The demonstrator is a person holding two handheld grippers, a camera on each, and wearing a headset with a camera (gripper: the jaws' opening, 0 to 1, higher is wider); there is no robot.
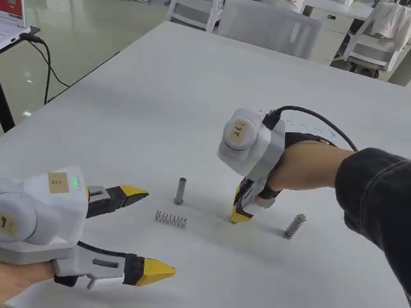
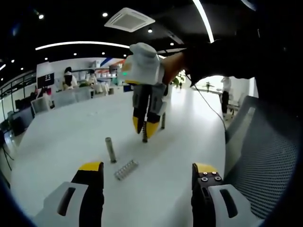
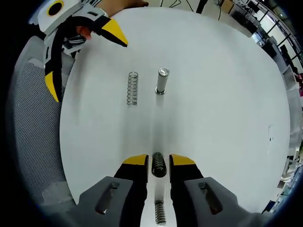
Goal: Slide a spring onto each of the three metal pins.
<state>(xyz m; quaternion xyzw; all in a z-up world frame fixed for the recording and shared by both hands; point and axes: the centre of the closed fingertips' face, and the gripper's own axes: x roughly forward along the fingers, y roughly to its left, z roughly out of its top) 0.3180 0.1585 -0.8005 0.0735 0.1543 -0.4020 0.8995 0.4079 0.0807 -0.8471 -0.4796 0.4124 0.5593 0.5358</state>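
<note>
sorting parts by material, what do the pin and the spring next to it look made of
Pin: likely steel, smooth grey with a bright sheen on its top. Spring: thin coiled wire, silvery, probably steel too; plating can't be told.

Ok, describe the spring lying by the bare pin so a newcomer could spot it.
On the white table, find the one bare pin standing upright ahead of the open left gripper. The spring lies flat beside it, on the person's side, touching nothing. Unlike it, the second spring sits between the jaws of the right gripper, and the third spring lies on that gripper's far side.
</note>
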